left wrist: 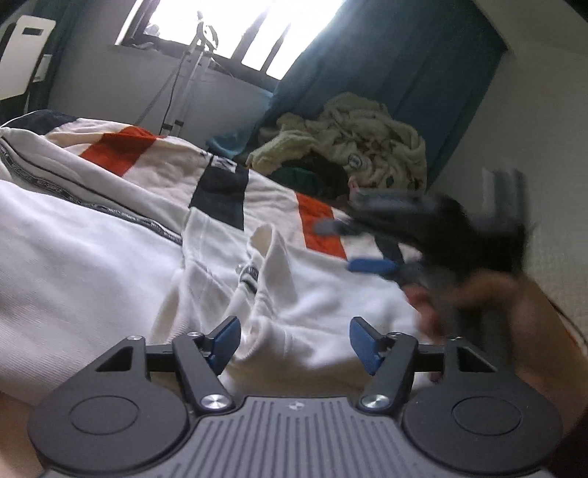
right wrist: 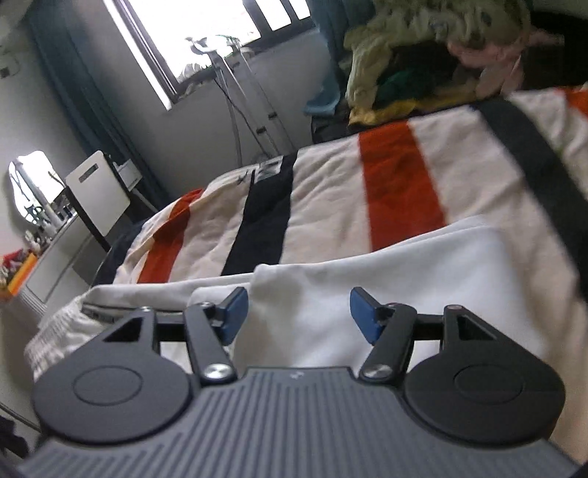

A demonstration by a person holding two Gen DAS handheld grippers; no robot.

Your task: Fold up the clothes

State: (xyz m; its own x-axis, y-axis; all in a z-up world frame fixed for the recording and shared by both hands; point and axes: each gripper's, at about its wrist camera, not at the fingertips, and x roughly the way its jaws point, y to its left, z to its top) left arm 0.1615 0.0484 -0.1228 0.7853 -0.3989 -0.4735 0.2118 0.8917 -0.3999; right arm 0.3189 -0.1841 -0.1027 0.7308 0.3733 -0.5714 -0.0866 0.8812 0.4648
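Left wrist view alone shows the right gripper (left wrist: 332, 244) (motion-blurred) above the white garment (left wrist: 92, 239) spread on the striped bedspread (left wrist: 319, 224). Only the right wrist view shows the garment's elastic waistband (right wrist: 55, 331) at the bed's near left edge. Left gripper (left wrist: 294, 343) and right gripper (right wrist: 297, 316) both gape, released, white fabric lying just ahead between their fingers.

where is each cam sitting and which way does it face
Left wrist: rides the left gripper, jaws open, looking low across the white garment; the right gripper shows blurred.
Right wrist: rides the right gripper, jaws open, facing the white garment.
Shared: striped bedcover, window, clothes pile.
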